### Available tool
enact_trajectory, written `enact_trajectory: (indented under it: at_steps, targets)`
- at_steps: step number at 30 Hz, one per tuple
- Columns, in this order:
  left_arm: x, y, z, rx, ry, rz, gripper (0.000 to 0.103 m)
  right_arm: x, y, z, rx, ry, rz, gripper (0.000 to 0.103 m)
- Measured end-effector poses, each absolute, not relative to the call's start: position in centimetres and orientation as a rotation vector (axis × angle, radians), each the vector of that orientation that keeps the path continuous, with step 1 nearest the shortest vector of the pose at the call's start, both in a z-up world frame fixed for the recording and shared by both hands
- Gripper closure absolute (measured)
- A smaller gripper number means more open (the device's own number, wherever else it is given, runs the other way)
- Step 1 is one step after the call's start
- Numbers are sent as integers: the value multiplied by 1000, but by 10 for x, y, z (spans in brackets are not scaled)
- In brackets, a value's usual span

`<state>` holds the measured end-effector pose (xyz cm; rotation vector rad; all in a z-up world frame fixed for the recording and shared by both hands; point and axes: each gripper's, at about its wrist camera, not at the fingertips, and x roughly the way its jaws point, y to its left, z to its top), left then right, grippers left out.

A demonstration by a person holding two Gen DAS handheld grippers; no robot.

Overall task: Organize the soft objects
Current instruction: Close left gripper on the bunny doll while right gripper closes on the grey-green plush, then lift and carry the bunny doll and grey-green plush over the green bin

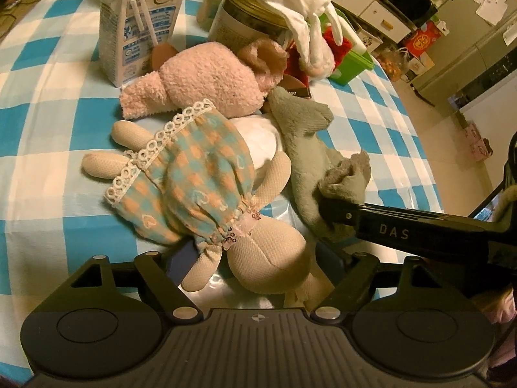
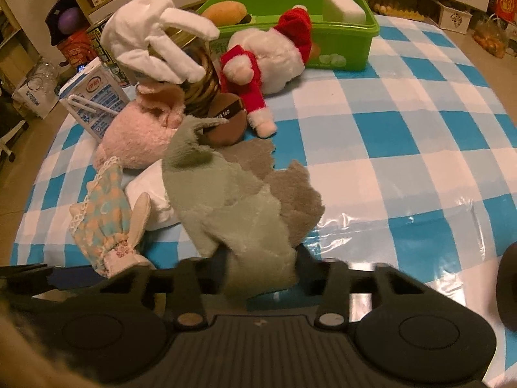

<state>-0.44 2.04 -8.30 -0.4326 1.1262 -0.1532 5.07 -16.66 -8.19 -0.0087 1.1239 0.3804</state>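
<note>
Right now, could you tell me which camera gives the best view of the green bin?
The right wrist view: the green bin shows nearly whole, with a white foam block and an orange plush inside. The left wrist view shows only one corner of the bin, behind the white rabbit plush.

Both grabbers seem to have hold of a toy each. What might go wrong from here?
Lifting the grey plush may drag the brown pouch touching its far end. The doll lies against the pink plush, so pulling it could nudge that into the milk carton standing behind.
</note>
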Motion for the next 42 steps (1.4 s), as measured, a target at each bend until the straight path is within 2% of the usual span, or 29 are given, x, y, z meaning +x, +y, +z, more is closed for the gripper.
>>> enact_trajectory:
  at_steps: [10, 19, 21, 24, 42]
  targets:
    - [-1, 20, -87, -432, 1120, -129, 27, 49, -171, -73, 2, 1106, 385, 103]
    - [-4, 18, -79, -405, 1115, -148, 47, 51, -182, -64, 40, 1088, 368, 103]
    - [-5, 18, -76, -405, 1116, -165, 55, 52, -185, -60, 55, 1080, 364, 103]
    - [-7, 17, -71, -394, 1106, -187, 59, 52, -190, -53, 80, 1062, 361, 103]
    - [-16, 7, -35, -384, 1016, -307, 63, 65, -227, -15, 236, 962, 314, 103]
